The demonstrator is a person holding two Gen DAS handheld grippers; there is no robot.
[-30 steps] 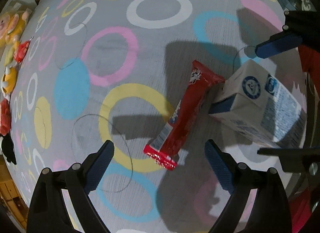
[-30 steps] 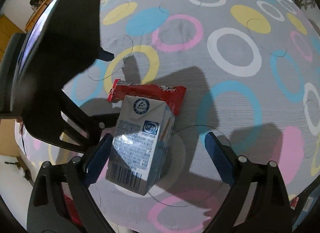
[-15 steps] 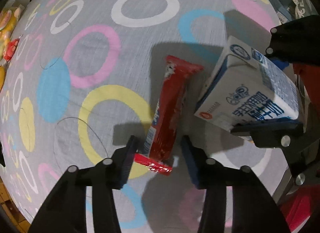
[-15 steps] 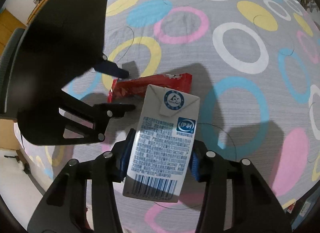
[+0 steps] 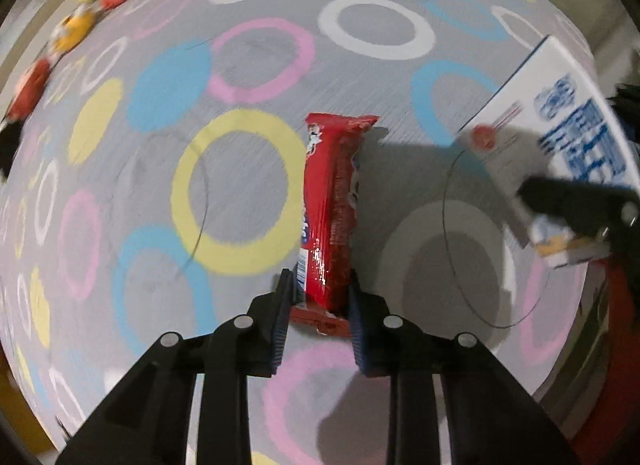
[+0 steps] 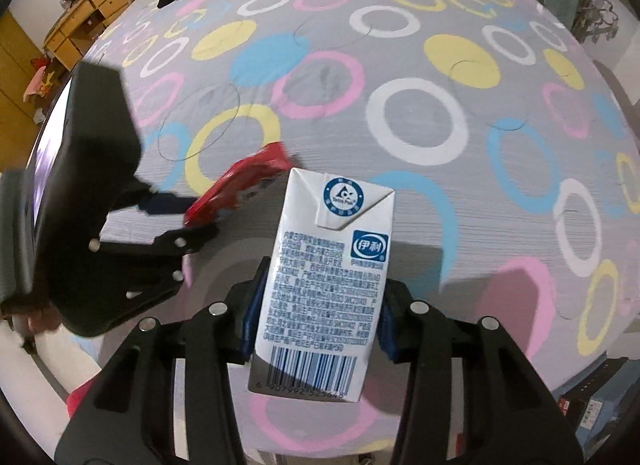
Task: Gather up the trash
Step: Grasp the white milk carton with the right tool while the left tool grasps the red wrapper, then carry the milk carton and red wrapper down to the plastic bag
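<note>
Now both pieces of trash are caught. The left hand-held gripper (image 5: pixel 322 297) has just been closing, and its blue pads (image 5: pixel 289 289) are narrow, pinching the near end of the red snack wrapper (image 5: pixel 332 209). That wrapper's long axis runs straight away from the fingers, and its far end looks still down on the ring-patterned bed cover (image 5: pixel 240 65). Just to its right, the right hand-held gripper (image 6: pixel 318 305) is clamped at medium width on the white milk carton (image 6: pixel 328 265), gripping the 2 narrow sides low down, folded top pointing away. Carton and wrapper sit close, not touching. I'd say each hand lifts what it holds; no bin shows in either view.
</note>
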